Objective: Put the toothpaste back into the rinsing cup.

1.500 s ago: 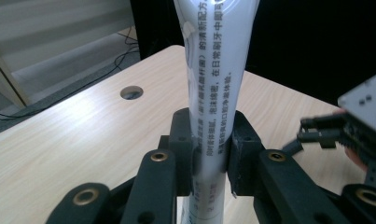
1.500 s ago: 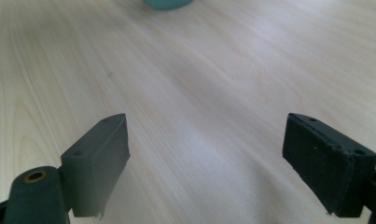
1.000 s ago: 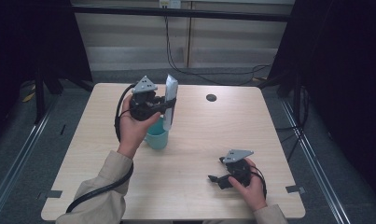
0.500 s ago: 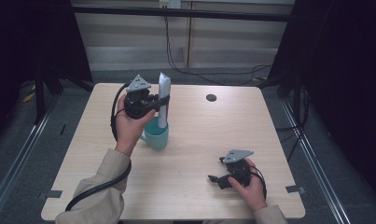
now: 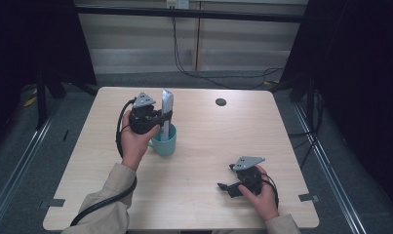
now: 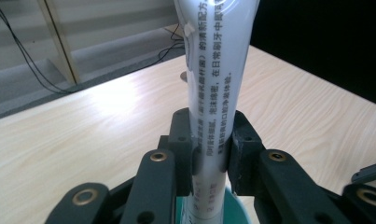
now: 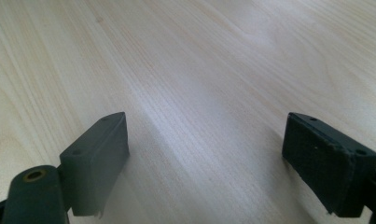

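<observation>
The left gripper (image 5: 166, 118) has its jaws closed tight on a white tube (image 5: 167, 105) w/ printed text, pads pressing it from both sides, approx. at the lower third. The tube stands upright, its low end inside a teal cup (image 5: 165, 144); the cup is on the table (image 5: 199, 195), left of centre. In the left gripper view the tube (image 6: 218, 70) rises between the pads and the cup rim (image 6: 237, 212) shows just below them. The cup wall is around the tube end, so sideways moves are blocked there; upward is free.

The right gripper (image 5: 224, 186) rests near the front right part of the table, well apart from the cup, jaws wide open, nothing between them, bare wood in front.

Other things: a small dark round hole (image 5: 221, 102) in the table toward the far edge, away from both grippers. Btw. the cup and the right gripper the wood is open. Beyond the far edge, cables (image 5: 223, 73) lie on the floor.
</observation>
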`<action>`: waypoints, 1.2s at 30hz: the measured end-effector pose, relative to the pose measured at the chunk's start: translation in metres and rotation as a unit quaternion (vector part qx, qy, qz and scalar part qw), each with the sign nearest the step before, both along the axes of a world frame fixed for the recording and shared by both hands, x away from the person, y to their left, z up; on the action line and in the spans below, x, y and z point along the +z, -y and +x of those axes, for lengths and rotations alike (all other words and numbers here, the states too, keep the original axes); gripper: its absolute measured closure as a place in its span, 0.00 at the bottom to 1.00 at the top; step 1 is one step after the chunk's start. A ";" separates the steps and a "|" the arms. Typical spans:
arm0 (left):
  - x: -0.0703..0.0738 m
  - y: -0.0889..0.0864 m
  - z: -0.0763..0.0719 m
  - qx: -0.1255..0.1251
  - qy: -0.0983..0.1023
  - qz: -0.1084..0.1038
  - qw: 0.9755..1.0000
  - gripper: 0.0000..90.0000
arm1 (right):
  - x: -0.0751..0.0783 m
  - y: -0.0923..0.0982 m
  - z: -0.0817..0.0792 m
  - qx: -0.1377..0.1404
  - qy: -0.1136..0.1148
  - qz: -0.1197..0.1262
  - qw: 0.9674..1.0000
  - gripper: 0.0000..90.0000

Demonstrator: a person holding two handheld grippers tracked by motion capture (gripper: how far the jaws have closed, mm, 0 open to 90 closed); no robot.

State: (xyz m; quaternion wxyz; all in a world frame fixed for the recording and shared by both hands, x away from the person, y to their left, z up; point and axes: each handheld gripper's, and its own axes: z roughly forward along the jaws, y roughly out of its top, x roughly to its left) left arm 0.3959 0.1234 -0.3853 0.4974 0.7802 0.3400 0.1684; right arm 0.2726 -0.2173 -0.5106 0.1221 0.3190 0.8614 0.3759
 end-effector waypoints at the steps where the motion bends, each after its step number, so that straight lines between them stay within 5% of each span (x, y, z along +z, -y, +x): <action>1: -0.002 0.000 0.000 0.002 -0.001 -0.003 1.000 0.83 | 0.000 0.000 0.000 0.000 0.000 0.000 1.000 0.16; 18: -0.031 -0.002 -0.003 0.011 -0.023 0.013 1.000 0.83 | 0.000 0.000 0.000 0.000 0.000 0.000 1.000 0.16; 36: -0.042 -0.003 0.000 0.008 -0.032 0.028 0.999 0.83 | 0.000 0.000 0.000 0.001 0.002 0.001 1.000 0.16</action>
